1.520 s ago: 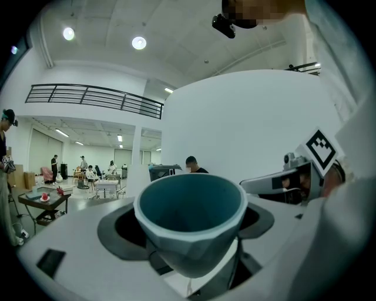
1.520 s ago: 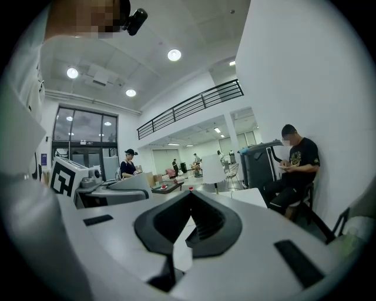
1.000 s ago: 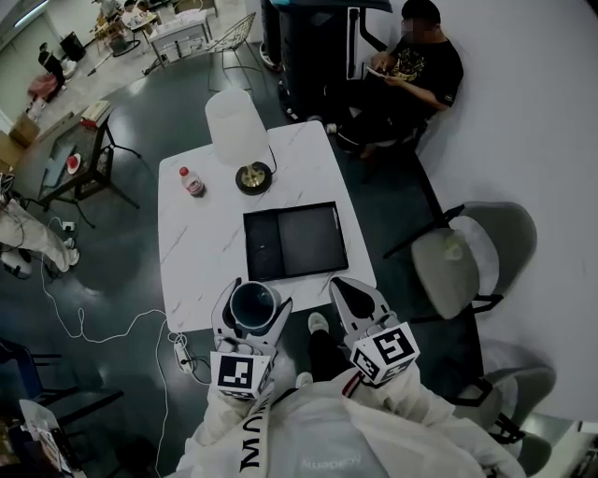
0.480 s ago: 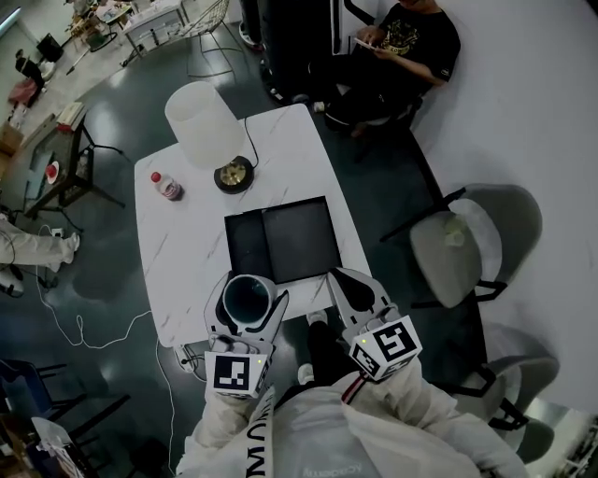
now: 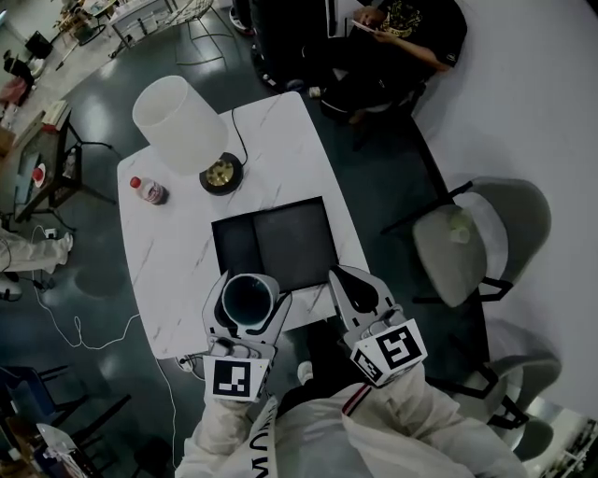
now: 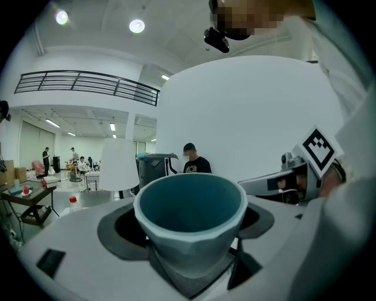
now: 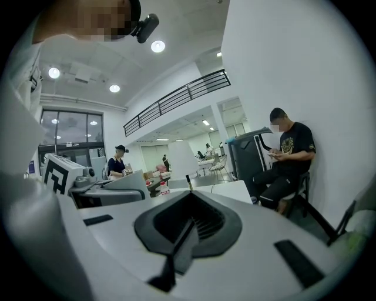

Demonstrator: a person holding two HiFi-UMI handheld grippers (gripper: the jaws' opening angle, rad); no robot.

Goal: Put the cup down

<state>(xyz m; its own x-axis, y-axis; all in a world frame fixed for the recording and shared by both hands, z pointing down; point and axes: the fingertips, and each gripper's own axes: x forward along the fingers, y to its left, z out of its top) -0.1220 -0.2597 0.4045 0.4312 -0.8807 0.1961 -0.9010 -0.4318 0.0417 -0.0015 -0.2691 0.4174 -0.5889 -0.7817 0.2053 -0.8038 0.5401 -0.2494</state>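
Note:
A blue-grey cup [image 5: 248,298] stands upright between the jaws of my left gripper [image 5: 247,301], which is shut on it over the near edge of the white marble table [image 5: 177,252]. In the left gripper view the cup [image 6: 190,220] fills the middle, its rim up and its inside empty. My right gripper [image 5: 358,292] hovers beside it to the right, over the table's near right corner, shut with nothing in it [image 7: 187,229]. A black tray [image 5: 276,241] lies on the table just beyond both grippers.
A white-shaded lamp [image 5: 180,124] on a brass base and a small red-capped bottle [image 5: 149,190] stand at the table's far left. A grey chair [image 5: 467,243] is right of the table. A person in black [image 5: 402,28] sits beyond it. Cables lie on the floor at left.
Both grippers and the cup have shifted slightly forward over the table's near edge, toward the tray. The view has tilted so the table sits lower and further left.

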